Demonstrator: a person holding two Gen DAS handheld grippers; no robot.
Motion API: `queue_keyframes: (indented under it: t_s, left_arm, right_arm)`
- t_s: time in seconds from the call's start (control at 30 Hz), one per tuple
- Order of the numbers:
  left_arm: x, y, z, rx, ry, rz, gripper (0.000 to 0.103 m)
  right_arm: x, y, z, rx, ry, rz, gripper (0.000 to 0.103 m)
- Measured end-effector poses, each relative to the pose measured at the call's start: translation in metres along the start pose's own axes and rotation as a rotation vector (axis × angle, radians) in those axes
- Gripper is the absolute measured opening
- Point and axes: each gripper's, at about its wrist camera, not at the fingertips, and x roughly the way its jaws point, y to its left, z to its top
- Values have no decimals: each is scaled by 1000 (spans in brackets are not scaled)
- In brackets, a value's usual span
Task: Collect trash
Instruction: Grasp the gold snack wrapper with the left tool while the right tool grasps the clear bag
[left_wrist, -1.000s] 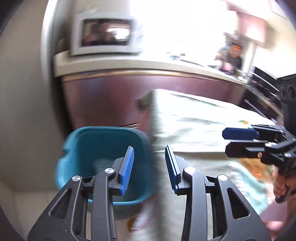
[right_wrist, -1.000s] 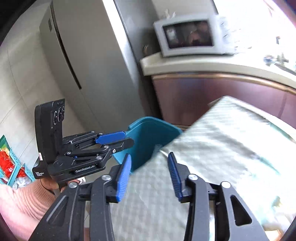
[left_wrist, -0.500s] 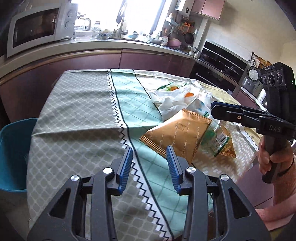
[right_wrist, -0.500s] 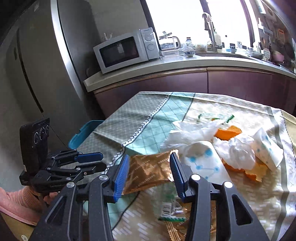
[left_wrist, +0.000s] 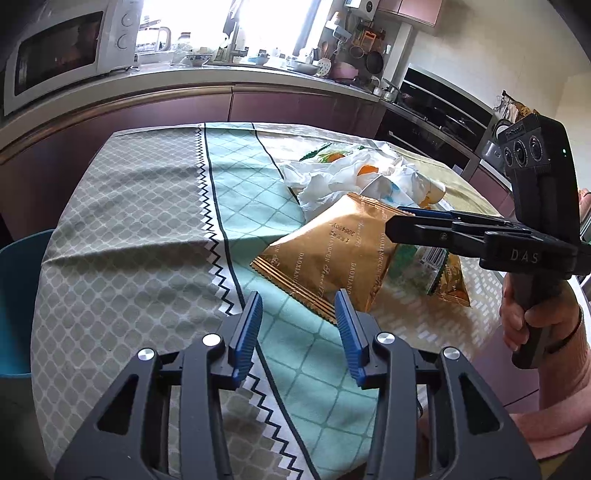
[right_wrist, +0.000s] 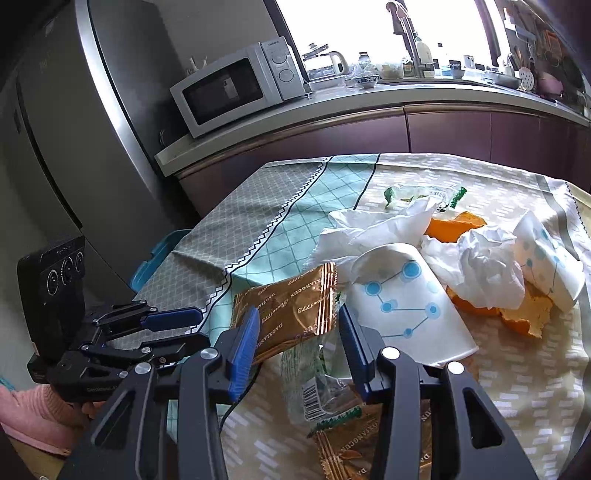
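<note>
— Left gripper (left_wrist: 299, 325): blue pads spread wide, nothing between them, hovering over the teal band of the tablecloth (left_wrist: 122, 229). Right gripper (right_wrist: 295, 345): also gaping, empty, poised above the trash heap.

— And the trash, biggest first?

— All on the table's right half. Gold snack wrapper (left_wrist: 332, 251), propped on edge, printed "DAOXIANGCUN" with the number 3994807 readable upside down. Then a white paper cup with blue dots (right_wrist: 406, 302) on its side, crumpled tissues (right_wrist: 476, 269), orange peel (right_wrist: 454, 225).

— Anything seen from one side only?

— From the right wrist only: barcode on a clear green-edged wrapper (right_wrist: 317, 387), a second dotted cup (right_wrist: 546, 266), "Galanz" on the microwave (right_wrist: 236, 85), the grey fridge (right_wrist: 74, 129). From the left wrist only: "DAS" on the other gripper's body, black oven (left_wrist: 439, 107). Blue bin (left_wrist: 18, 302) beside the table's left edge.
</note>
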Motion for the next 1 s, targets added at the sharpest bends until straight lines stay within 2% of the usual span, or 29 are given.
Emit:
queue_keyframes:
  t_s: [0.27,0.4,0.5,0.57,0.63,0.73,0.93,1.0]
  left_arm:
    - [8,-43,6,178,-25,5,55]
    - [23,-61,7,250,-14,68,54]
    - [34,-61,9,243,6,93,40]
    - [35,-57,10,213,15,63,24]
    - [35,-54,10,194,18,42,14]
    - [34,-50,10,175,10,35,8]
    - [26,-46,12,152,-9,28,5]
    - [23,-45,13,151,-16,35,5]
  right_arm:
    - [-12,12,2,-23,-39,53,42]
    - [-12,16,3,-26,-39,72,42]
    - [-13,15,1,-24,-39,66,42]
    - [-14,12,0,-20,-38,53,42]
    - [-16,9,-2,-18,-37,34,42]
    - [-20,5,-8,-29,-32,-7,42]
    - [-19,9,-20,-73,10,-48,42]
    - [-18,12,-23,-86,18,-55,38]
